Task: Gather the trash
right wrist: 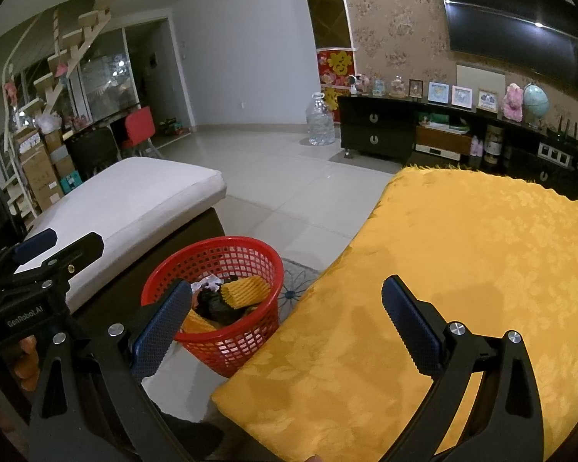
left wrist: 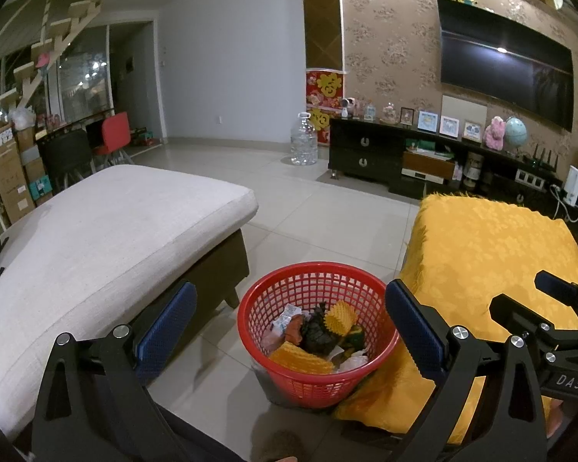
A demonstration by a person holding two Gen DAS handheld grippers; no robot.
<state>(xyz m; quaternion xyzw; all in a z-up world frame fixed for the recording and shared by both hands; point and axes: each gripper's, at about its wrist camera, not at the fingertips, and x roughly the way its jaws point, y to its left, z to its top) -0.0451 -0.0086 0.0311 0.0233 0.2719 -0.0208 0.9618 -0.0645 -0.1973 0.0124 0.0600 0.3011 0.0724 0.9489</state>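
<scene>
A red plastic mesh basket (left wrist: pixel 381 350) stands on the tiled floor between a beige sofa cushion and a yellow-covered table. It holds trash: yellow foam netting (left wrist: pixel 341 317), crumpled white paper (left wrist: pixel 285 321) and a dark wad (left wrist: pixel 318 333). My left gripper (left wrist: pixel 291 331) is open and empty, held above the basket. My right gripper (right wrist: pixel 287 317) is open and empty, over the near edge of the yellow cloth (right wrist: pixel 462 269), with the basket (right wrist: pixel 267 331) to its left. The right gripper also shows in the left wrist view (left wrist: pixel 520 296).
The beige sofa cushion (left wrist: pixel 96 238) is at left. The yellow-covered table (left wrist: pixel 493 250) is at right. A dark TV cabinet (left wrist: pixel 370 154) with ornaments lines the far wall under a TV (left wrist: pixel 504 65). A large water bottle (left wrist: pixel 303 140) stands on the floor.
</scene>
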